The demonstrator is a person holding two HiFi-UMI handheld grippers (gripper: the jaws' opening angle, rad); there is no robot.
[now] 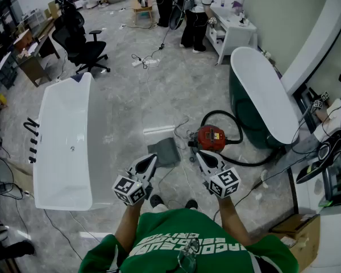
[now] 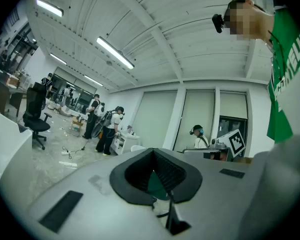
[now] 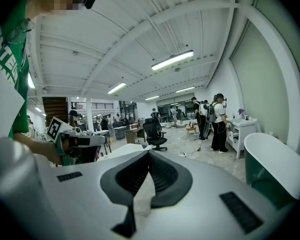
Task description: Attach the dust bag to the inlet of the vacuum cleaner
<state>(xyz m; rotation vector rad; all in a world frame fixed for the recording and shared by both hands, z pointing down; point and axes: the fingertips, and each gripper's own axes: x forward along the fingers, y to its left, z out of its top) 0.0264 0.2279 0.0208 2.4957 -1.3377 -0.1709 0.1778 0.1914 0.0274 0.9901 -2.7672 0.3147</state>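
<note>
Two hand-held grippers of smooth white plastic, each tipped with ribbed black pads [image 3: 169,179] and backed by a cube of square markers, hang over a glossy, grey-veined floor [image 1: 176,84] in front of a person in a green shirt. Both the left gripper [image 1: 153,157] and the right gripper [image 1: 200,153] have their jaws closed tip to tip, with nothing caught between them. The dust bag [image 1: 166,151], a flat, grey, roughly square piece, lies on the floor ahead of the person's shoes [image 1: 157,200]. In the head view it shows just past the left gripper's tip and between the two grippers, touched by neither. Just to its right stands the vacuum cleaner [image 1: 210,136], a small round red canister with a black top, beyond the right gripper's tip. Its black hose [image 1: 223,113] loops round behind it and trails along the floor toward the right. A short white strip [image 1: 159,130] lies just beyond the bag. A long white bathtub [image 1: 62,124] with a smooth rounded rim flanks the spot at the left, a green bathtub [image 1: 244,118] with a white inside at the right. Farther off are a white power strip [image 1: 146,62], a black office chair [image 1: 85,50] and several people [image 1: 196,10] near the floor's far edge.
</note>
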